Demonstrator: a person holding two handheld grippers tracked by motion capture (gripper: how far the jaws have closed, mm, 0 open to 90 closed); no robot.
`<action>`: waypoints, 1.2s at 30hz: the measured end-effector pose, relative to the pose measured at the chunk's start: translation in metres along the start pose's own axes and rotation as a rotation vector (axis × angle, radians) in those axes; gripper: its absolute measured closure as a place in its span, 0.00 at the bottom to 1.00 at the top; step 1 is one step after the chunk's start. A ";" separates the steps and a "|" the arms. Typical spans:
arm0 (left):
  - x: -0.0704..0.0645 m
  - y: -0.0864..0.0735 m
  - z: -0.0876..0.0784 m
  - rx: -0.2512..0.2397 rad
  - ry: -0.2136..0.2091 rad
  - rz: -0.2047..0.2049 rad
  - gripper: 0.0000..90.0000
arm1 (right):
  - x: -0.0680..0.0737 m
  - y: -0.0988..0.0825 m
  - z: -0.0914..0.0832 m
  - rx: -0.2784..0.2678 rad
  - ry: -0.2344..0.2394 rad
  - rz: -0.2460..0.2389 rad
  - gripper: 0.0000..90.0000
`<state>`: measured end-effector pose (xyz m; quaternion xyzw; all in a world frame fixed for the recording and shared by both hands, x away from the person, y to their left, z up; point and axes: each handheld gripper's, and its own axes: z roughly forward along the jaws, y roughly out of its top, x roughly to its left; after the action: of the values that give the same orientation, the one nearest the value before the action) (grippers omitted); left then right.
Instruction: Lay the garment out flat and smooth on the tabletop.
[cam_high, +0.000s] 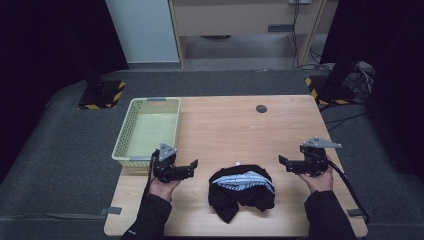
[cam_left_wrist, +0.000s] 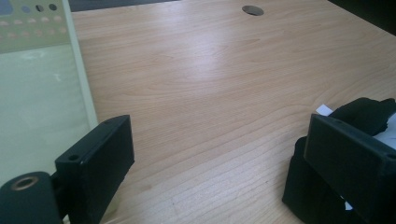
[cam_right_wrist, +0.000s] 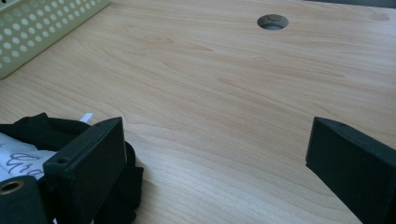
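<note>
Black garment (cam_high: 242, 190) with the white printed bit is bunched up near the front edge of the worktop (cam_high: 235, 125), about mid-way along. Nothing's grabbed yet. The left tool (cam_high: 192, 167) and right tool (cam_high: 283, 162) sit either side of it, jaws apart, empty. The basket (cam_high: 131, 107) at the left edge looks empty, so I'd say basically everything's left to do.

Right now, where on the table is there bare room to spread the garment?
Bare wood runs from the basket across to the right edge, behind the black garment, up to the cable hole. It is crowded beside the garment, where the left tongs and right tongs flank it.
</note>
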<state>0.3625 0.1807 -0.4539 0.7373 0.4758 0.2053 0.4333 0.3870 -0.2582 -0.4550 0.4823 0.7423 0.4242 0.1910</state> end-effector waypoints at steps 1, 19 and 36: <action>-0.001 0.000 0.002 0.001 0.000 0.000 0.09 | 0.001 0.000 0.002 0.003 0.000 -0.003 0.06; -0.022 0.000 0.034 0.051 -0.050 0.016 0.11 | 0.013 -0.003 0.022 0.038 0.022 -0.011 0.08; -0.036 -0.016 0.060 0.140 -0.096 0.027 0.15 | 0.021 -0.016 0.038 0.110 0.055 -0.030 0.09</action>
<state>0.3804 0.1256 -0.4959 0.7812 0.4576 0.1421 0.4003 0.3950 -0.2253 -0.4870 0.4691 0.7767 0.3929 0.1498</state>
